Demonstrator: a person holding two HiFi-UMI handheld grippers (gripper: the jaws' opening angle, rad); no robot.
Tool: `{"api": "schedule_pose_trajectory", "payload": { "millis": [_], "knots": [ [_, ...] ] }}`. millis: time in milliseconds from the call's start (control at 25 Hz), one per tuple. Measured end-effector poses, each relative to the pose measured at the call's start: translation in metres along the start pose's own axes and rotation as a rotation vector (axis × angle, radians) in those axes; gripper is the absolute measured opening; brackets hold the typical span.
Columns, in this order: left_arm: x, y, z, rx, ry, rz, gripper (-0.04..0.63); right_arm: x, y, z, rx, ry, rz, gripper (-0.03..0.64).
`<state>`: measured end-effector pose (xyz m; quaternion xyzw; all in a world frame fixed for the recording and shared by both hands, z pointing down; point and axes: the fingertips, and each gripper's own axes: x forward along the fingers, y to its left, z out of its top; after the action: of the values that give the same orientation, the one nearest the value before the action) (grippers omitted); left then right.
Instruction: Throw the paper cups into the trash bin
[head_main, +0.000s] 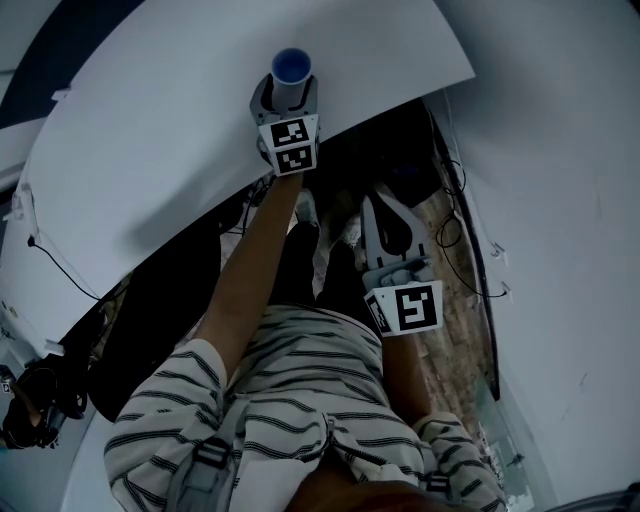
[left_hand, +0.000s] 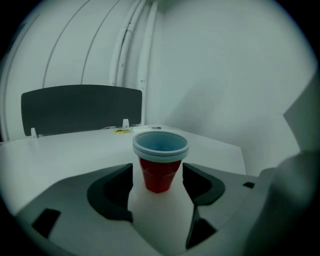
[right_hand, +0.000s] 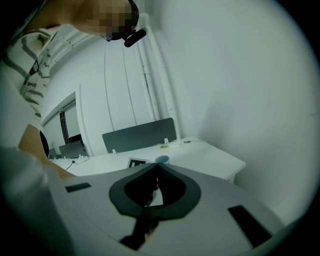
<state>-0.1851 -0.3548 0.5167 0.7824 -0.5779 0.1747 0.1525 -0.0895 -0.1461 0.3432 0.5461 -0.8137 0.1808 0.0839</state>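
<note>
- The left gripper (head_main: 288, 96) is held out over the white worktop (head_main: 170, 140), and its jaws are spread wide.
- A red paper cup (left_hand: 159, 172) with a pale rim stands upright on the worktop right between those jaws. A sliver of space shows on either side of its body, so the pads are not pressing on it.
- Beyond the cup, straight ahead of the left gripper, a dark divider panel (left_hand: 80, 107) stands along the far edge of the worktop.
- The right gripper (right_hand: 156, 170) hangs off the worktop's edge, behind and to the right of the left one. Its jaws are pressed together tip to tip with nothing between them.
- The same cup shows small, just past the right gripper's tips.
</note>
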Motion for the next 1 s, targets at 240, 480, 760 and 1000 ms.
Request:
{"api": "schedule_pose_trajectory", "payload": {
  "millis": [240,480,760,1000],
  "knots": [
    [0.009,0.001,-0.003,0.008,0.033,0.01,0.305,-0.002,-0.004,-0.002,-0.005,0.001,-0.005,0.018],
    [0.009,0.005,-0.004,0.023,0.032,0.034,0.267,-0.002,-0.007,-0.003,-0.002,0.002,-0.012,0.018],
    [0.005,0.007,0.002,-0.001,0.015,0.024,0.255,-0.005,-0.009,-0.002,-0.002,-0.001,-0.03,0.018],
    [-0.008,0.006,0.01,-0.019,0.004,0.032,0.252,-0.014,-0.011,0.002,-0.007,-0.01,-0.047,0.018]
  ]
}}
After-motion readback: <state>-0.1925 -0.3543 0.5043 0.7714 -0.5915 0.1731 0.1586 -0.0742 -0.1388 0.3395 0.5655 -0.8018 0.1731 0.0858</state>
